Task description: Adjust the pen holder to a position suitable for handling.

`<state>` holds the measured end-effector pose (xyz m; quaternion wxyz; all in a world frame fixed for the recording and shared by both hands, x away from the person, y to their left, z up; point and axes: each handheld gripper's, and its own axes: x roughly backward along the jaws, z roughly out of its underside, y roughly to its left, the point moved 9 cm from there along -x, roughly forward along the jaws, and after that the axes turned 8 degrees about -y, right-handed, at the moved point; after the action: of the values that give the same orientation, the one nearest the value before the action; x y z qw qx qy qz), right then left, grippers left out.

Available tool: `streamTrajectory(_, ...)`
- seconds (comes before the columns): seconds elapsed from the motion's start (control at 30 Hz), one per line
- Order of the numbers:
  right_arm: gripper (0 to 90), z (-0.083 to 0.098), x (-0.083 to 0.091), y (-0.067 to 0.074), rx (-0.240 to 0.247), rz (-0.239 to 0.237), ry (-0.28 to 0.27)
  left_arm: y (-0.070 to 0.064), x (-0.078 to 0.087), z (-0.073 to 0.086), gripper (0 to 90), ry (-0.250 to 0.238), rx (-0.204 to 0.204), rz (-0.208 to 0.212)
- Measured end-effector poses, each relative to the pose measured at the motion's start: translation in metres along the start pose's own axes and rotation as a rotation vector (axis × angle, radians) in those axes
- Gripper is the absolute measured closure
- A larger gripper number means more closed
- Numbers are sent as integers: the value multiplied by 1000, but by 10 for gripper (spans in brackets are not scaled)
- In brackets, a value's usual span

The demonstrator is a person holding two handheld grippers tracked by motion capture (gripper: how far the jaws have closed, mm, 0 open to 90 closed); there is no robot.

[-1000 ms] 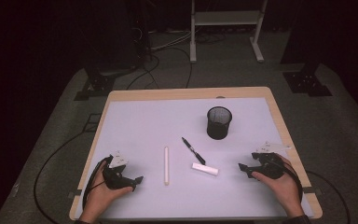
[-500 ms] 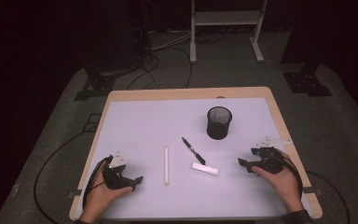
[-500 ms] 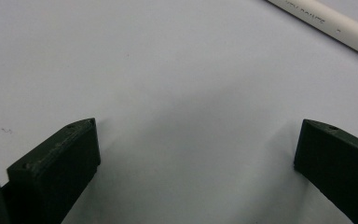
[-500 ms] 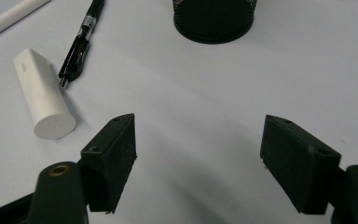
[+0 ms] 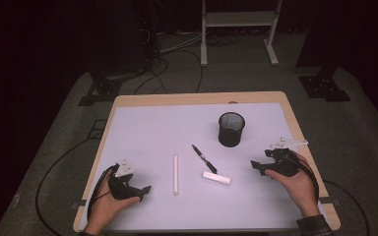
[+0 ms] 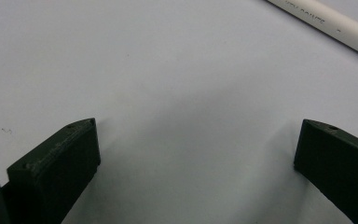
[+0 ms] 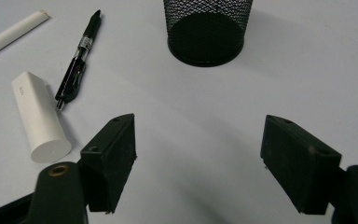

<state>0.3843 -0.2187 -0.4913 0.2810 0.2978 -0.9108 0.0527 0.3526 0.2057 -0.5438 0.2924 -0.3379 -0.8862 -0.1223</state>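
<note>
On the pale table (image 5: 142, 128), a black mesh cup (image 5: 231, 129) stands upright right of centre. In front of it lie a black pen (image 5: 204, 158), a short white cylinder (image 5: 216, 178) and a long white stick (image 5: 175, 174). My left gripper (image 5: 145, 189) rests low at the front left, open and empty, just left of the stick (image 6: 326, 23). My right gripper (image 5: 253, 164) is at the right, open with nothing between its jaws, and points toward the cup (image 7: 207, 28), the pen (image 7: 79, 56) and the cylinder (image 7: 39, 116).
The table has a wooden border (image 5: 197, 98). Beyond it are dark floor mats, cables (image 5: 177, 54) and the legs of a white stand (image 5: 236, 34). Bare table surface spreads across the back left.
My right gripper has shifted slightly away from the front edge. The left gripper and the objects on the table have stayed put.
</note>
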Motion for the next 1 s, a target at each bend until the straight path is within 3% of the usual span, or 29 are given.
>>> streamTrajectory(1.0, 282, -31, -5, -3, 18, 7, -27, 0, 0, 0, 0, 0, 0, 0)
